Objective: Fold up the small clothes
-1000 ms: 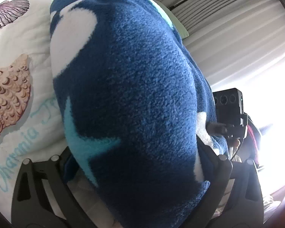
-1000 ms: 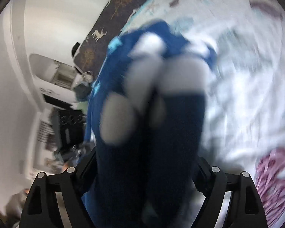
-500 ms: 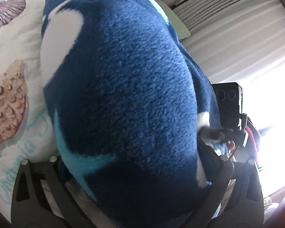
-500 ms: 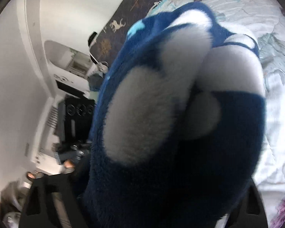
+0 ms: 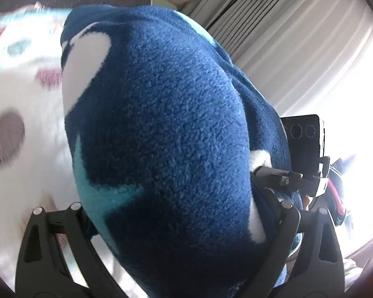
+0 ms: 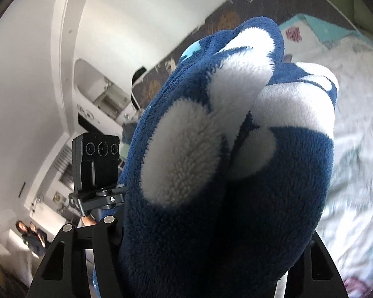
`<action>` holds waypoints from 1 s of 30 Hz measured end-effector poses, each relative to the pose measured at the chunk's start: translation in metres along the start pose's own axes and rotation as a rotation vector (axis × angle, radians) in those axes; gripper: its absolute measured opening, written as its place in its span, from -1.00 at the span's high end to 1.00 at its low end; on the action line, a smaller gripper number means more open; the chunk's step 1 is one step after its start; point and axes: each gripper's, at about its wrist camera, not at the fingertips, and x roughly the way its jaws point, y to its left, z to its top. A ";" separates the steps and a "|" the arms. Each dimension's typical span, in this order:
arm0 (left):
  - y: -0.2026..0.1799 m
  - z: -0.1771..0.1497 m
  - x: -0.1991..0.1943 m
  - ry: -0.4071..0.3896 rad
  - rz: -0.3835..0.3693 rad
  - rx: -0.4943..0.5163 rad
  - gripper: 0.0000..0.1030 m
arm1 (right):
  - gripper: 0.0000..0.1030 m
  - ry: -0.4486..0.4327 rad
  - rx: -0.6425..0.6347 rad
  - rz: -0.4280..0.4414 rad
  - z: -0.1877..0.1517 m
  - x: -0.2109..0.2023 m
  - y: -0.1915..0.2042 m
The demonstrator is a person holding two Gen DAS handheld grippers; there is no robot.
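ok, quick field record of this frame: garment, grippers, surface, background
garment: blue fleece with white and teal patches, bunched, held up off the bed
left gripper: shut on fleece, fingertips hidden by fabric
right gripper: shut on fleece, fingertips hidden
surface: white printed bedspread, blurred
background: curtains, dark deer-print fabric

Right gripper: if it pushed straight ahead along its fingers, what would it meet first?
The blue fleece garment it already holds, bunched up in front of the right gripper and filling the view. Beyond that probably the patterned bedspread, though depth is unclear.
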 end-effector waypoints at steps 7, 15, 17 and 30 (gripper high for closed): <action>-0.004 0.107 -0.004 -0.099 0.023 0.031 -0.86 | -0.29 -0.072 -0.093 -0.023 0.113 0.002 0.016; 0.030 0.184 0.044 -0.161 0.076 0.002 -0.86 | -0.28 -0.097 -0.127 -0.070 0.210 0.038 -0.019; 0.039 0.200 0.058 -0.166 0.089 -0.003 -0.87 | -0.29 -0.086 -0.128 -0.063 0.221 0.052 -0.035; 0.180 0.198 0.198 -0.046 0.245 -0.105 -0.87 | -0.35 0.019 -0.025 -0.173 0.243 0.182 -0.200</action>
